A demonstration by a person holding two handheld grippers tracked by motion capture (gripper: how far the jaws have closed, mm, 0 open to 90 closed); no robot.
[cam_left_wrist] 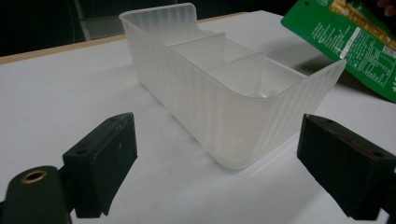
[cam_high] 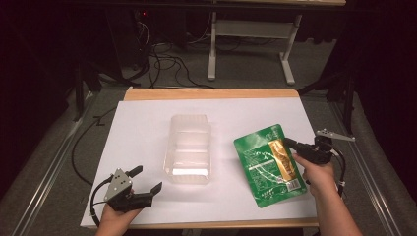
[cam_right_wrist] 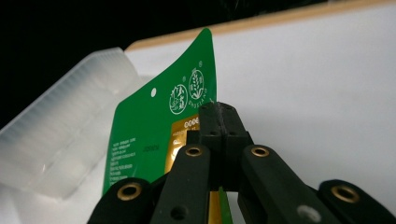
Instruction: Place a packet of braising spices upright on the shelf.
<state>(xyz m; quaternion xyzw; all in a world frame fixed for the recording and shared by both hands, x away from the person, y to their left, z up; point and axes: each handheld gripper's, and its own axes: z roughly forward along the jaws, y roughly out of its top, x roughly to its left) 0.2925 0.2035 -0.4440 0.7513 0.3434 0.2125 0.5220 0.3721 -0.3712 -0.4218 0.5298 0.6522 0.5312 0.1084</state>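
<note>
Gripping: right gripper (cam_high: pixel 289 143) clamped on green packet's (cam_high: pixel 265 164) edge, table's right side.
Handling: light, floppy, slippery.
Left gripper (cam_high: pixel 146 179): open, empty.

Dark room, grey floor (cam_high: pixel 246 69), cables (cam_high: pixel 167 64)

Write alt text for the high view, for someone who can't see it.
The right gripper is shut on the edge of a green food packet, holding it over a white table. A clear plastic container sits mid-table. The left gripper, jaws open, waits near the front left corner.
</note>
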